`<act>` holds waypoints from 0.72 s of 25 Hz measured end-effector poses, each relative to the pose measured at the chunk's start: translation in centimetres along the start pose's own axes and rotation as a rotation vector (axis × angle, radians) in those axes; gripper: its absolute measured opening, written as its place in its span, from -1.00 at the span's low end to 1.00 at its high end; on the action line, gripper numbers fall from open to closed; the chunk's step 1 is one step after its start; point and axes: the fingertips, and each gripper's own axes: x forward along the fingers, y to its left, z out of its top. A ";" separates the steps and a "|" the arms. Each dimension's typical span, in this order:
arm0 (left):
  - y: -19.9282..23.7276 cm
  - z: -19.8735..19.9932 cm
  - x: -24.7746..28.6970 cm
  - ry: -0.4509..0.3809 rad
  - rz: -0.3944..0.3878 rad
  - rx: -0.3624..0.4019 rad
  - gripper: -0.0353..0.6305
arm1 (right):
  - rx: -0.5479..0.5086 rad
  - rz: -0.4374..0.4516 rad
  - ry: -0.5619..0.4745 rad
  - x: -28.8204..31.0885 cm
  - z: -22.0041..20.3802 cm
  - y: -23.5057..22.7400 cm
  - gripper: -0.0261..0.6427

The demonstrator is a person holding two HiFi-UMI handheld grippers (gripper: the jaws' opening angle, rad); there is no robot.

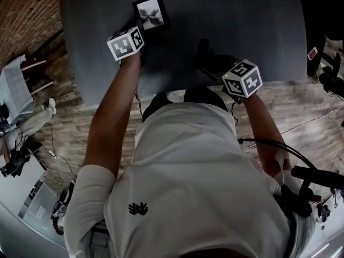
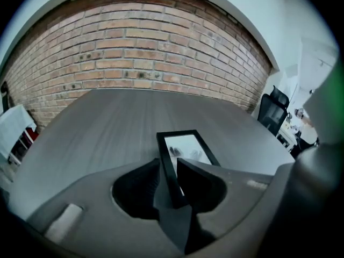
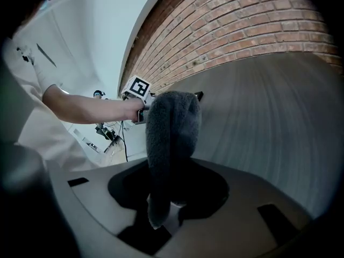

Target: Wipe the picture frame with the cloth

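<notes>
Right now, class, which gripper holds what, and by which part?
Right gripper: the cloth, by one end. Left gripper: nothing; jaws straddle an edge of the picture frame, unclamped.

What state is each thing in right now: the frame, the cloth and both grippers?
Frame: lying about flat on the table, near edge between the left jaws.
Cloth: bunched, clamped in the right jaws, away from the frame.
Left gripper: jaws close on either side of the frame's edge; whether they press is unclear.
Right gripper: shut on the cloth.
</notes>
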 end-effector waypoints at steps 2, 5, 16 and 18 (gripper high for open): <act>-0.4 -0.4 -2.0 0.022 -0.008 0.053 -0.61 | -0.029 0.000 -0.015 0.3 0.8 0.6 -0.49; -2.2 -1.9 -5.9 0.063 -0.103 0.095 -0.64 | -0.073 -0.008 -0.039 0.5 2.1 2.2 -0.49; -5.4 -11.0 -24.3 0.137 -0.616 0.157 -0.83 | -0.168 -0.079 -0.083 4.5 3.6 13.0 -0.49; -4.3 -13.0 -27.4 0.129 -0.633 0.168 -0.83 | -0.186 -0.072 -0.089 5.2 2.9 15.9 -0.49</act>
